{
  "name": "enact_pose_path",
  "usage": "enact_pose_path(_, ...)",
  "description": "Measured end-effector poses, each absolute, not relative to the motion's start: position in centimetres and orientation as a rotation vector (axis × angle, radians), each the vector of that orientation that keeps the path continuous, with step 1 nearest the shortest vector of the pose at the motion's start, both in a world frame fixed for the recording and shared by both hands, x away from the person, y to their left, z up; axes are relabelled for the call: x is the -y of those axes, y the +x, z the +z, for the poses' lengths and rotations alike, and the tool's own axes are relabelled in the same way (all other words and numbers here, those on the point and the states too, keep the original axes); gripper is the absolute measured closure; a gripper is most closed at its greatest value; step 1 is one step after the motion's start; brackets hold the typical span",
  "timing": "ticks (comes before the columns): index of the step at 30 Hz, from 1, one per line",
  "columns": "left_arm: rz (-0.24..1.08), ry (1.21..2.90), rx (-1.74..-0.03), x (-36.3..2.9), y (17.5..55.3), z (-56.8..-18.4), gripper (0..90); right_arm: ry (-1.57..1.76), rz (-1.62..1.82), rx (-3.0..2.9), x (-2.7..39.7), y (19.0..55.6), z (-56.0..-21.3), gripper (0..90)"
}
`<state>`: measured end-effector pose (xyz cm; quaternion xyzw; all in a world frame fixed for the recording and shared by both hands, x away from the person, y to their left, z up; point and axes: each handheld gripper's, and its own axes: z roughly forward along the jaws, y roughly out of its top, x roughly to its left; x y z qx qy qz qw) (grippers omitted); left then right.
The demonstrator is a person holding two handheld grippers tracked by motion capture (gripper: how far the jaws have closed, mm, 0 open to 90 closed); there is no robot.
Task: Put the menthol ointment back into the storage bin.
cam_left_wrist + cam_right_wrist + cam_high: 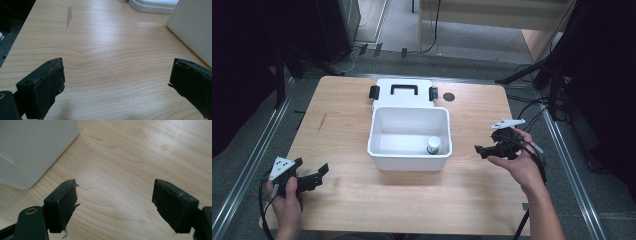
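A white open box [410, 152] stands at the middle of the wooden table [362, 195]. A small bottle with a green label [433, 145] stands upright in its front right corner. The box's white lid [404, 92], with a black handle and two black latches, lies flat just behind it. My left gripper [314, 176] rests open near the front left corner, jaws pointing toward the box wall [193, 27]. To the right of the box my right gripper [481, 150] is held open, with only bare wood between its jaws, and the box corner [32, 147] lies ahead of it.
A round black hole [449, 97] is set in the table behind the lid's right side. A dark streak [69, 15] marks the wood at the left. Metal rails run along both table sides. Cables and tripod legs lie on the floor beyond.
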<state>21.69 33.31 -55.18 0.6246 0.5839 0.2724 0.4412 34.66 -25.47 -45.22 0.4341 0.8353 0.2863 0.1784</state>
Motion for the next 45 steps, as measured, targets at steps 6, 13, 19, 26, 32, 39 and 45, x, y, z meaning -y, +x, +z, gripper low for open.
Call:
enact_pose_path(6, 0.674, 1.551, -1.450, -33.3, 21.7, -55.2, 0.3, 1.281, 0.857, -2.260, 26.8, 33.4, -46.8, 20.2)
enact_pose_path(13, 0.673, 1.551, -1.451, -33.3, 21.7, -55.2, 0.3, 1.356, 0.950, -2.125, 28.6, 31.9, -48.6, 20.4)
enact_pose_path(19, 0.672, 1.550, -1.451, -33.4, 21.7, -55.2, 0.3, 1.347, 1.004, -2.046, 29.9, 30.6, -49.8, 20.4)
enact_pose_path(26, 0.673, 1.550, -1.452, -33.3, 21.7, -55.2, 0.3, 1.456, 1.072, -1.931, 31.8, 29.1, -51.2, 16.7)
enact_pose_path(32, 0.673, 1.551, -1.452, -33.3, 21.7, -55.2, 0.3, 1.492, 1.096, -1.865, 32.9, 27.9, -52.3, 16.4)
enact_pose_path(39, 0.674, 1.546, -1.454, -33.3, 21.7, -55.2, 0.3, 1.493, 1.116, -1.815, 34.1, 26.3, -53.0, 15.2)
enact_pose_path(45, 0.674, 1.546, -1.454, -33.3, 21.7, -55.2, 0.3, 1.496, 1.120, -1.783, 34.9, 24.8, -53.6, 15.1)
